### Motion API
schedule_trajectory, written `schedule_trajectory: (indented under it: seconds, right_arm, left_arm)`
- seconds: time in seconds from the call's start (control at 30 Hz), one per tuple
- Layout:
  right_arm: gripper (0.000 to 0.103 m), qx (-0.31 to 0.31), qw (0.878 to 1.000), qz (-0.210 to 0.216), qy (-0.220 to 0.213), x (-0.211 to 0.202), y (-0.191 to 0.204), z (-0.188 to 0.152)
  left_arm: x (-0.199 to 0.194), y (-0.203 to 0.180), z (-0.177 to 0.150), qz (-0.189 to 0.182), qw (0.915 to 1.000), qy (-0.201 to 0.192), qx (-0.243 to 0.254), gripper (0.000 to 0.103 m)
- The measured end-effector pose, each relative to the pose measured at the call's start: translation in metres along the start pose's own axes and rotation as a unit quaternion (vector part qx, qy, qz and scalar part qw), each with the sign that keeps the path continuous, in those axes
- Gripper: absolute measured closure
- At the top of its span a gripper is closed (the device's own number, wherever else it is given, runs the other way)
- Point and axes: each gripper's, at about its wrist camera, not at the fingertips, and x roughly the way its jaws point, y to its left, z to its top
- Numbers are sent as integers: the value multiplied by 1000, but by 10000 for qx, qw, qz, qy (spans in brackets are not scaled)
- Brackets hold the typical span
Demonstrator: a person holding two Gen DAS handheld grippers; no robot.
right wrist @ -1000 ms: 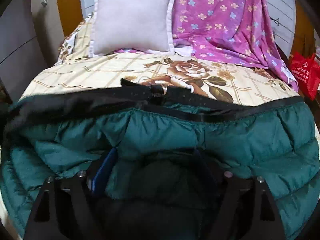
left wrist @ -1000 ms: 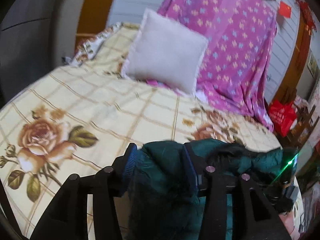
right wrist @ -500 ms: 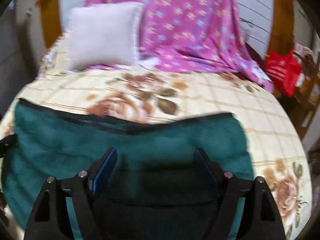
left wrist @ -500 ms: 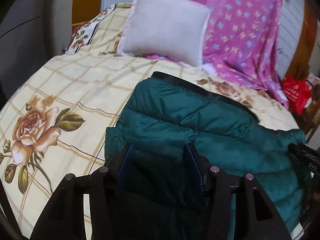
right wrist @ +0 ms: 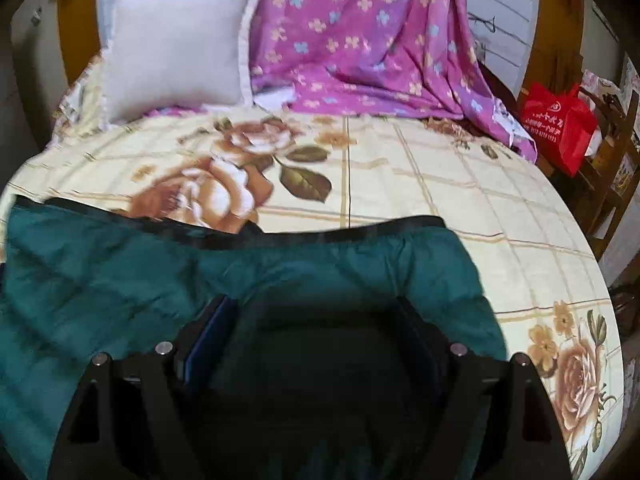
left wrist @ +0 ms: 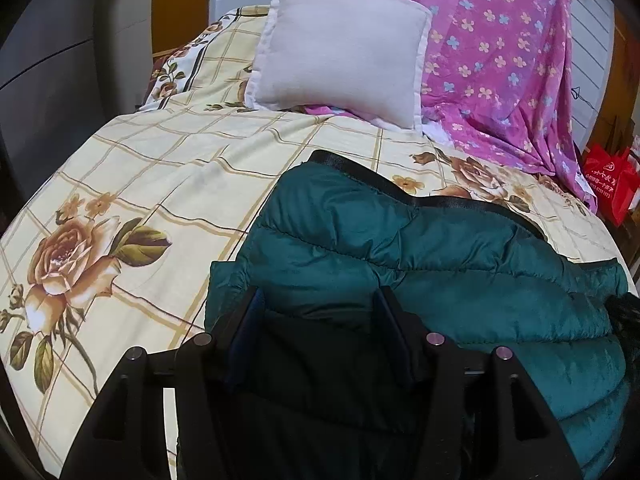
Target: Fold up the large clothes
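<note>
Claws first, both tilted steeply down over the bed. My left claw (left wrist: 320, 300) sits at six o'clock in its view, fingers parted to a middling gap that has just been widening; a fold of the green puffer jacket (left wrist: 460, 272) lies between them, and I cannot tell whether the pads still press it. My right claw (right wrist: 320, 312) is spread wide at six o'clock in its own view, with dark jacket fabric filling the space between its fingers; whether those pads bear on the cloth I cannot tell either.

Beyond the fingertips, the jacket lies flat on the bed, quilted side up, its black trimmed edge running from about nine to three o'clock in the right view and slanting toward two o'clock in the left. Past it stretches the cream checked bedsheet (left wrist: 160, 168) printed with brown roses. Farther on, at twelve o'clock, a pale pillow (left wrist: 340, 48) leans up against a pink flowered cloth (left wrist: 500, 60) draped at the head of the bed. A red bag (right wrist: 560, 128) stands off the bed at two o'clock.
</note>
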Motion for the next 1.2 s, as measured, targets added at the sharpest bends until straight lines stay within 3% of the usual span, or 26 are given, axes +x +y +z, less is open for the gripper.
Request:
schedule_trajectory:
  seconds: [0.2, 0.4, 0.57, 0.83, 0.97, 1.2]
  right_arm:
    - [20, -31, 9997, 172, -166, -45, -12, -22]
    - [16, 383, 9989, 270, 84, -11, -35, -46]
    - [14, 329, 9992, 106, 186, -12, -30, -44]
    - [14, 403, 9977, 459, -278, -79, -36, -69]
    - [14, 465, 9980, 389, 177, -58, -40, -84]
    - [9, 546, 9980, 294, 153, -63, -39, -80]
  left_arm:
    - [1, 0, -1, -41, 10000, 2, -32, 64]
    - [1, 0, -2, -39, 10000, -5, -30, 64]
    - [0, 1, -2, -16, 10000, -8, -8, 64]
    - [1, 1, -3, -11, 10000, -3, -8, 63]
    - [-4, 1, -3, 21, 10000, -13, 7, 63]
    - [-39, 4, -12, -53, 9998, 13, 186, 63]
